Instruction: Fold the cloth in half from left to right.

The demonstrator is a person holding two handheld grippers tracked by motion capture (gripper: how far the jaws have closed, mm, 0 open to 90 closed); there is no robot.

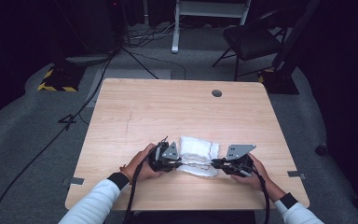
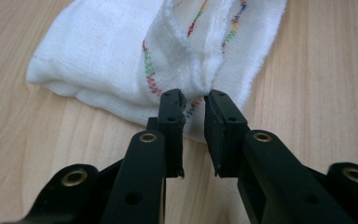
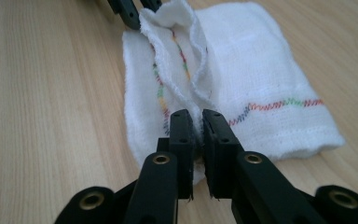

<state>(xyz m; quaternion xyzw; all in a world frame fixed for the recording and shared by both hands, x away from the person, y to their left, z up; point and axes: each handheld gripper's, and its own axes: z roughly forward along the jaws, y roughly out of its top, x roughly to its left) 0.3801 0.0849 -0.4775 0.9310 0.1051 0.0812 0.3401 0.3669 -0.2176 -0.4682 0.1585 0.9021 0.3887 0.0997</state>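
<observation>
One folded cloth (image 1: 196, 155) lay between my two grippers, near the table's (image 1: 135, 112) front edge.

My left gripper (image 2: 195, 103) stood slightly parted at a raised fold – cloth between the jaws, probably barely pinched – while my right gripper (image 3: 196, 122) looked clenched on the opposite edge. The cloth was white, with multicoloured stitch lines; I read no writing.

Light wooden table (image 1: 135, 116); folded white cloth (image 1: 196, 148) with coloured stitching lies flat near its front edge.
</observation>
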